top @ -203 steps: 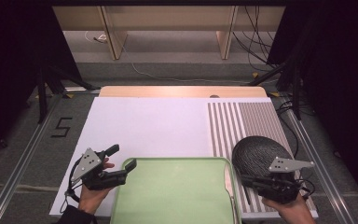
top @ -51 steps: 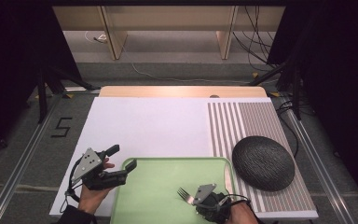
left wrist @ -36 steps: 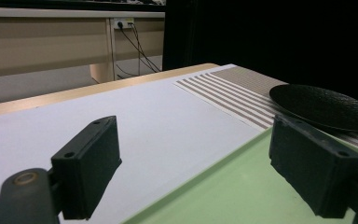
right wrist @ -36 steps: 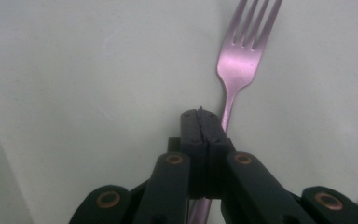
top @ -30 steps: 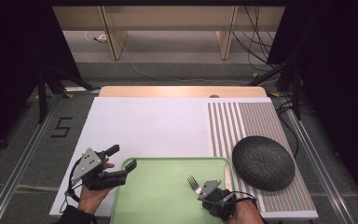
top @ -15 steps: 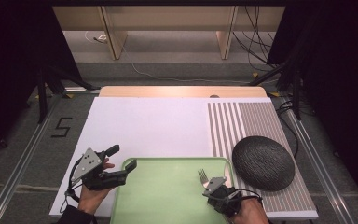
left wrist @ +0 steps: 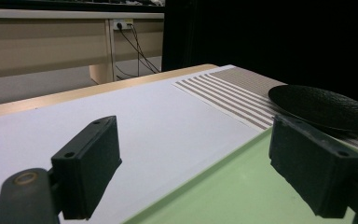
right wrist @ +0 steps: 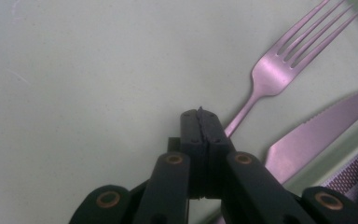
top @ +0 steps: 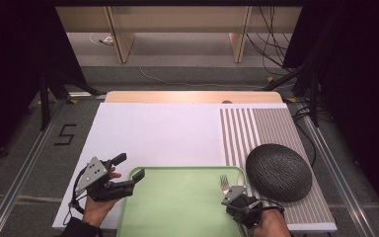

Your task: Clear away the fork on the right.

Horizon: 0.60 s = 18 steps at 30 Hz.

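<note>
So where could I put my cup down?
The white mat between the left gripper and the black plate is bare, as is the green tray's middle. The tray's right edge is crowded: fork, knife, right gripper.

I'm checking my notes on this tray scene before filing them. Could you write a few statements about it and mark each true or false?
1. The right gripper is shut on the fork. True.
2. The left gripper is shut. False: its jaws stand wide apart with nothing between them.
3. A knife lies beside the fork on the green tray. True.
4. The dark plate sits on the tray. False: it rests on the striped mat beside the tray.
</note>
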### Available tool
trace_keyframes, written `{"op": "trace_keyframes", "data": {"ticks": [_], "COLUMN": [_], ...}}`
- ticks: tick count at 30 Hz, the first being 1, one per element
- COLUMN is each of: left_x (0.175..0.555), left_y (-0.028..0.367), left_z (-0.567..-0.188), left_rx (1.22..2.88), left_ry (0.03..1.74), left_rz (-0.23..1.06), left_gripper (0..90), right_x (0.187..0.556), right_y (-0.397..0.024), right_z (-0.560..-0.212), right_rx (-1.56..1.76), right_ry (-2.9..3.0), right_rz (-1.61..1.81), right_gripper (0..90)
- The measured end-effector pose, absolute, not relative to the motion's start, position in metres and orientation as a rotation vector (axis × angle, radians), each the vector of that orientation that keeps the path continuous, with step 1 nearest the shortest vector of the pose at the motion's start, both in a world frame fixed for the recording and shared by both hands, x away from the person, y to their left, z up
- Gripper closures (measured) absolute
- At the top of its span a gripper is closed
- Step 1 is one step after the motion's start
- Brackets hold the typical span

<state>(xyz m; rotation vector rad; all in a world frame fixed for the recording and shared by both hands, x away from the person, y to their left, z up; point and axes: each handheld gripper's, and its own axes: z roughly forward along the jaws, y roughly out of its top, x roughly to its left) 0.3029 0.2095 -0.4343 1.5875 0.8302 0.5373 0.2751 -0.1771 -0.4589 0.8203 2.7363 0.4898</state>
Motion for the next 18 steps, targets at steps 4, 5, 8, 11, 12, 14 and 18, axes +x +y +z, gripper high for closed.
{"op": "trace_keyframes", "data": {"ticks": [4, 5, 8, 11, 12, 14, 18], "left_x": [0.303, 0.303, 0.303, 0.303, 0.303, 0.303, 0.303], "left_y": [0.209, 0.209, 0.209, 0.209, 0.209, 0.209, 0.21], "left_z": [-0.434, -0.434, -0.434, -0.434, -0.434, -0.434, -0.434], "left_rx": [1.588, 1.588, 1.589, 1.588, 1.587, 1.588, 1.588], "left_ry": [0.83, 0.83, 0.831, 0.832, 0.833, 0.832, 0.832], "left_rz": [0.537, 0.537, 0.536, 0.536, 0.536, 0.537, 0.536], "left_gripper": [15.8, 15.8, 15.8, 15.8, 15.8, 15.8, 15.8], "right_x": [0.276, 0.276, 0.276, 0.277, 0.277, 0.278, 0.278], "right_y": [-0.179, -0.18, -0.181, -0.184, -0.185, -0.186, -0.19], "right_z": [-0.459, -0.459, -0.458, -0.458, -0.458, -0.458, -0.457], "right_rx": [0.851, 0.834, 0.863, 0.863, 0.872, 0.881, 0.888], "right_ry": [2.725, 2.731, 2.724, 2.729, 2.721, 2.722, 2.723], "right_rz": [0.488, 0.488, 0.484, 0.481, 0.486, 0.482, 0.475], "right_gripper": [90.0, 90.0, 90.0, 90.0, 90.0, 90.0, 90.0]}}
